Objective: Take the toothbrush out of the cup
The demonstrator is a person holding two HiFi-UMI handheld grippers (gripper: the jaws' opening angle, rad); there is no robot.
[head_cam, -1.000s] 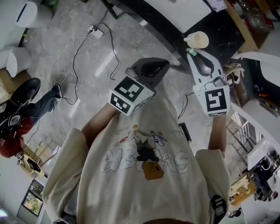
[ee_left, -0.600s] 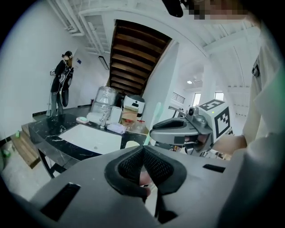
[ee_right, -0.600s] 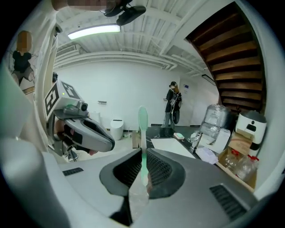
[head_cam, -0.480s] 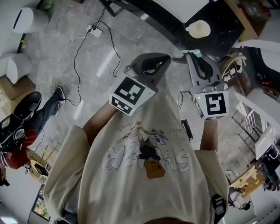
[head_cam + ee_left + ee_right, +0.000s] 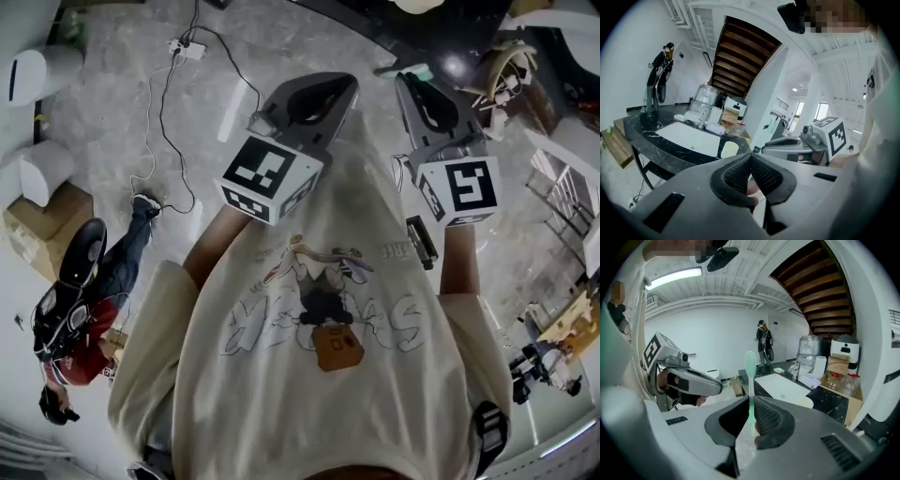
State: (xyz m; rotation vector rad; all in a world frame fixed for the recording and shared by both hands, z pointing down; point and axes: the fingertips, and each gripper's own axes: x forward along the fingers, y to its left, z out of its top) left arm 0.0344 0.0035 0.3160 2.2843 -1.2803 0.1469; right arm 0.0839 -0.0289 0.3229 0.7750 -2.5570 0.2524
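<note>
**Near your chest, short of the counter: toothbrush pinched, clear of the cup**

Your right gripper pinches the mint toothbrush by its handle. The brush head stands up past the tips, and the lower handle is hidden behind the pads. Your left gripper has its jaws pressed together with nothing between them. A pinkish blur behind its pads is too unclear to name.

The cream cup sits near the edge of the dark counter, beyond both tools and well apart from the brush. In the head view the top edge cuts it off.

The grippers are side by side and apart. Your shirt blocks the floor beneath you. There's open marble floor to your left, with a cable lying across it and a bystander at the far left.
</note>
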